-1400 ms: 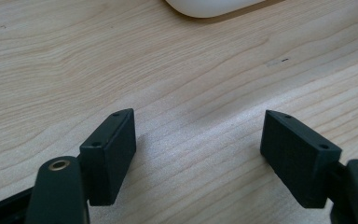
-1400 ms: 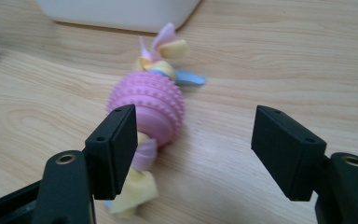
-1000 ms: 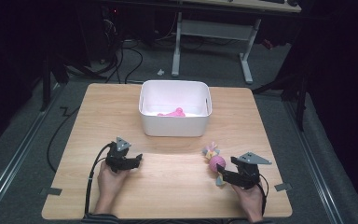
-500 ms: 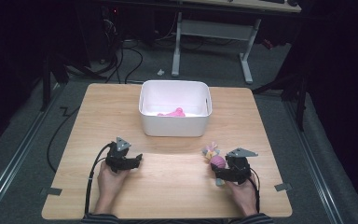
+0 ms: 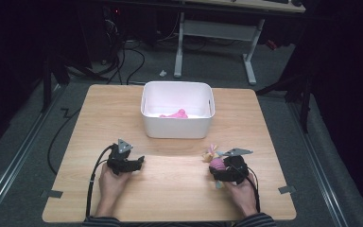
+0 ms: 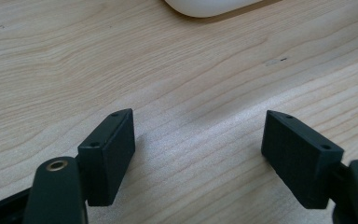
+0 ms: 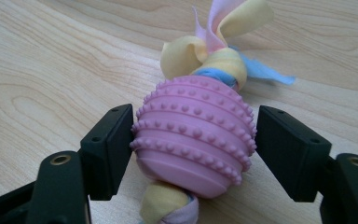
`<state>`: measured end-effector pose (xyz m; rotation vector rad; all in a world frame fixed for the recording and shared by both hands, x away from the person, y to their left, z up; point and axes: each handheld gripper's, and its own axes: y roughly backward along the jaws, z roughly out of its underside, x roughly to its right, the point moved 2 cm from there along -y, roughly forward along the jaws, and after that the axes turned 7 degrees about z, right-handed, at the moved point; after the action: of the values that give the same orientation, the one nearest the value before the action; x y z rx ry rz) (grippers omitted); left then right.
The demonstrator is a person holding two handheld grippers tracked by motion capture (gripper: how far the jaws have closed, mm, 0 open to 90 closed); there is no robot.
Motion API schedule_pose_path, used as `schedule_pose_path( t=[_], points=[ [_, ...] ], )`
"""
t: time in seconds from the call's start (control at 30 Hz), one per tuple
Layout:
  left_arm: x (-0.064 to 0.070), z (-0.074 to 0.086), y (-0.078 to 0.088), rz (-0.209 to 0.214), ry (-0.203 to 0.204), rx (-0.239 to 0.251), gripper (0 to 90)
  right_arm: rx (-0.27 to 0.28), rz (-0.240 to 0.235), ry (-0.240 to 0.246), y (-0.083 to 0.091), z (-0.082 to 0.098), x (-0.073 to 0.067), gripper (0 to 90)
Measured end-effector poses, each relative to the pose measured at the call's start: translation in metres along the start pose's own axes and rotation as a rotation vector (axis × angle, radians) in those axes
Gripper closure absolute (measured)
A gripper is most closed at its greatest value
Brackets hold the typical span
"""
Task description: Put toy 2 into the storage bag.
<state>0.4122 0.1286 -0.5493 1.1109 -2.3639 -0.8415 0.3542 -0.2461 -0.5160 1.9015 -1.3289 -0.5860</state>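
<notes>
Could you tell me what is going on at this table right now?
A person holds a gripper in each hand. The right gripper has its jaws around a pink studded ball toy with cloth strips, lying on the wooden table. The left gripper rests open and empty. A white bin stands behind.

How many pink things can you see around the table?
2: a pink studded rubber ball on knotted cloth strips between the right gripper jaws, and a pink item inside the white plastic bin, which may hide more.

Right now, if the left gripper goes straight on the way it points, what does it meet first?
Probably the white bin: the left gripper points across bare table toward its lower wall. Depth is unclear.
</notes>
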Motion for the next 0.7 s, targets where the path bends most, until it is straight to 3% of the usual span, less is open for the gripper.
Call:
schedule_pose_path(
  t=[0.43,0.7],
  points=[
    [0.0000,0.0000,0.0001,0.001,0.000,-0.002,26.0,-0.011,-0.003,0.019,0.0011,-0.0005,-0.0021,34.1],
    [0.0000,0.0000,0.0001,0.001,0.000,-0.002,26.1,0.015,-0.012,0.024,0.0086,-0.0020,0.0010,34.3]
  ],
)
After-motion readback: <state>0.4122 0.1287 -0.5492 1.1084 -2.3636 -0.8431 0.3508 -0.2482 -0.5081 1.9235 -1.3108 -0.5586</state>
